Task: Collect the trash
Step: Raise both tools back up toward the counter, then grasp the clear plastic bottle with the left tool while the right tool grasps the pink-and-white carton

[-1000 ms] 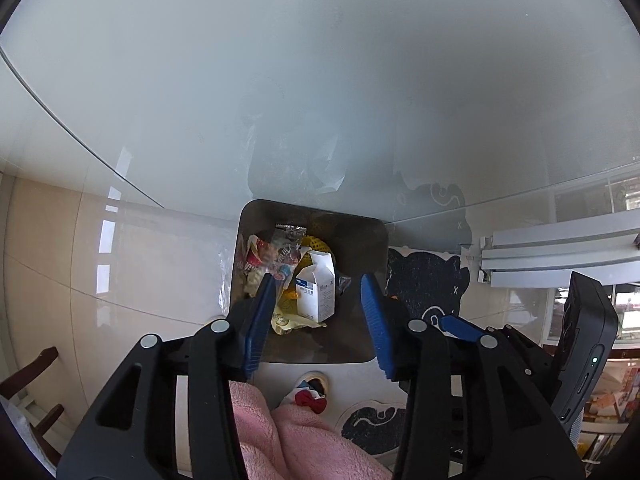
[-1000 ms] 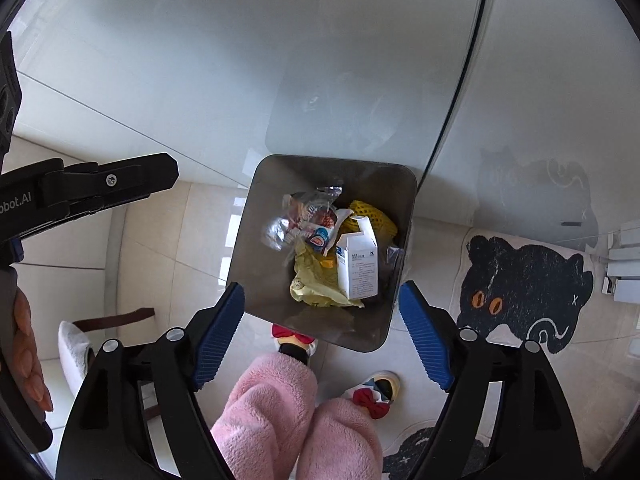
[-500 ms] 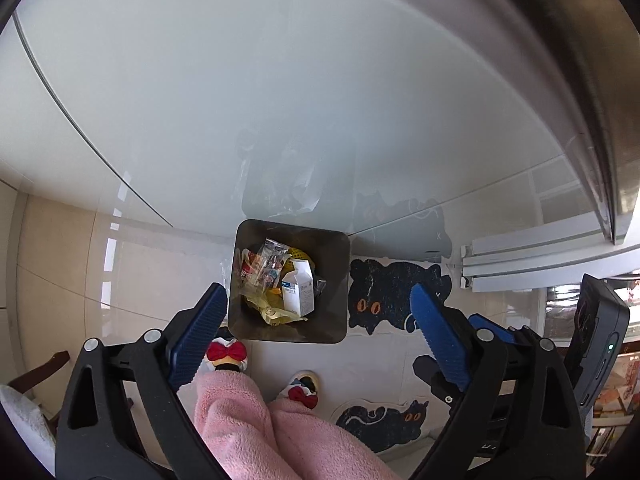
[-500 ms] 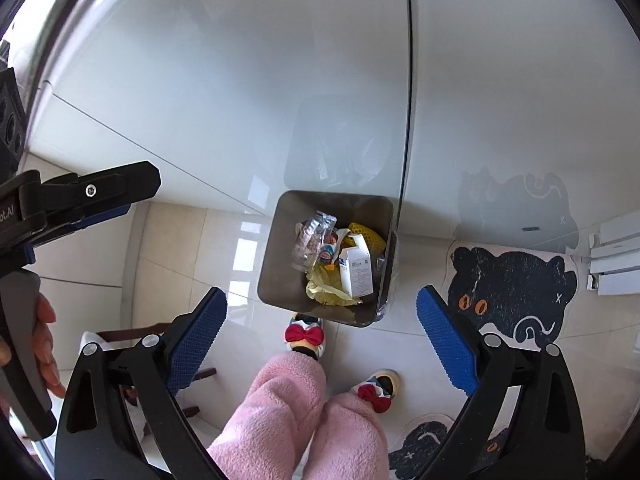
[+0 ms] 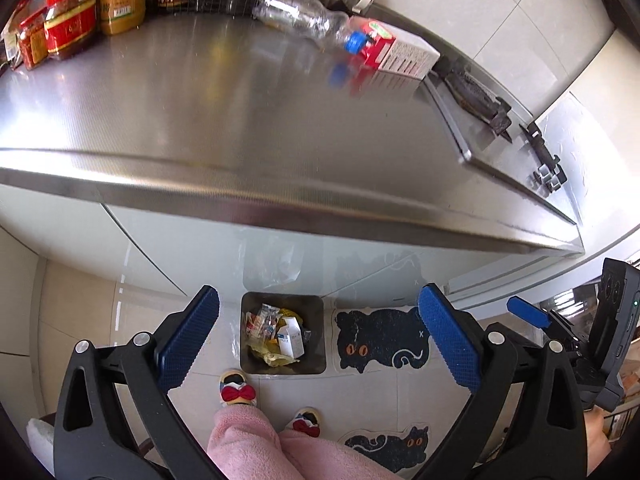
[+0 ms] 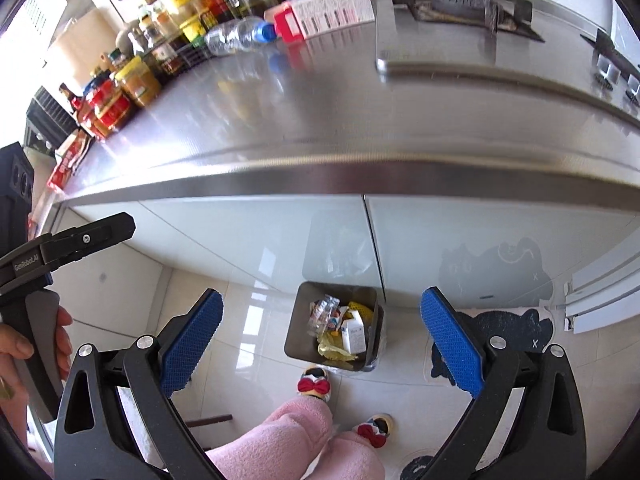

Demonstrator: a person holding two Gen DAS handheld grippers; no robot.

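Observation:
A grey square trash bin (image 5: 316, 312) (image 6: 296, 332) stands on the floor against the cabinets, holding wrappers and a small white carton (image 5: 290, 338) (image 6: 354, 336). On the steel counter (image 5: 200, 112) (image 6: 320, 112) lie an empty clear plastic bottle with a blue cap (image 5: 304, 16) (image 6: 236, 38) and a red-and-white carton (image 5: 394, 54) (image 6: 324, 10) at the back. My left gripper (image 5: 318, 340) is open and empty, high above the bin. My right gripper (image 6: 320, 336) is open and empty too.
Jars and sauce bottles (image 5: 76, 16) (image 6: 132, 80) line the counter's back left. A stove top (image 5: 480, 96) (image 6: 460, 4) sits at the right. Black cat mats (image 5: 380, 340) (image 6: 504, 328) lie on the tiled floor. The person's pink-clad legs and slippers (image 5: 236, 392) stand before the bin.
Both grippers have risen from just above the bin to above counter height, so the countertop has come into view. The left gripper's jaws opened wider.

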